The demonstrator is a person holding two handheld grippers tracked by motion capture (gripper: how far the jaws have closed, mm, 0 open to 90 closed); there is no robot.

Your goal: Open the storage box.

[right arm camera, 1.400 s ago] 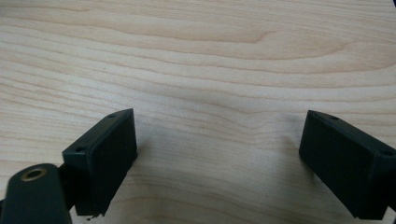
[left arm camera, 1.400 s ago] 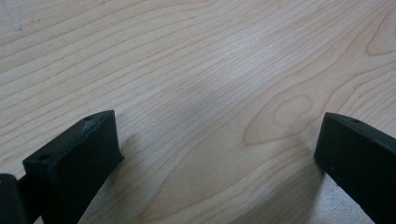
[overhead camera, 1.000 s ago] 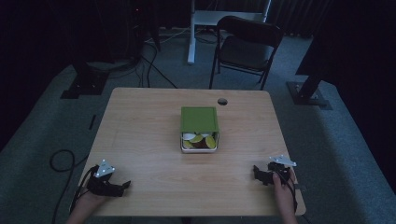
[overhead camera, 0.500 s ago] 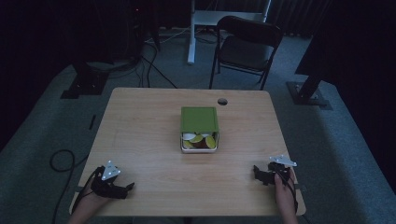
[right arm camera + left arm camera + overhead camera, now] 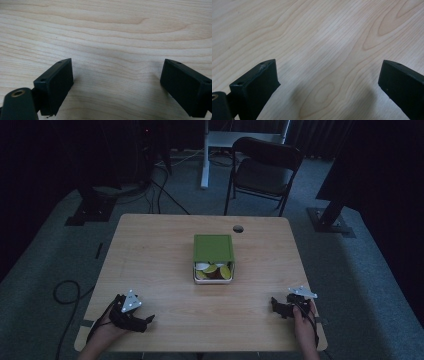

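A green box [image 5: 213, 248] stands at the middle of the wooden table [image 5: 150, 265], its near side showing yellow and white pieces [image 5: 214, 270] inside. My left gripper [image 5: 145, 321] rests on the table near the front left corner, a hand around it. My right gripper [image 5: 276, 306] rests near the front right corner, also in a hand. Both are well apart from the box. In the left gripper view the jaws of the left gripper [image 5: 329, 82] stand wide apart over bare wood. The right gripper [image 5: 117, 85] is likewise open with nothing between its jaws.
A small round hole [image 5: 238, 228] sits near the table's far edge. A black folding chair [image 5: 265, 170] and a white stand [image 5: 205, 155] are beyond the table. Cables [image 5: 65, 290] lie on the grey floor at the left.
My left gripper has slid to the right along the front edge of the table. The right gripper and the box have stayed in place.
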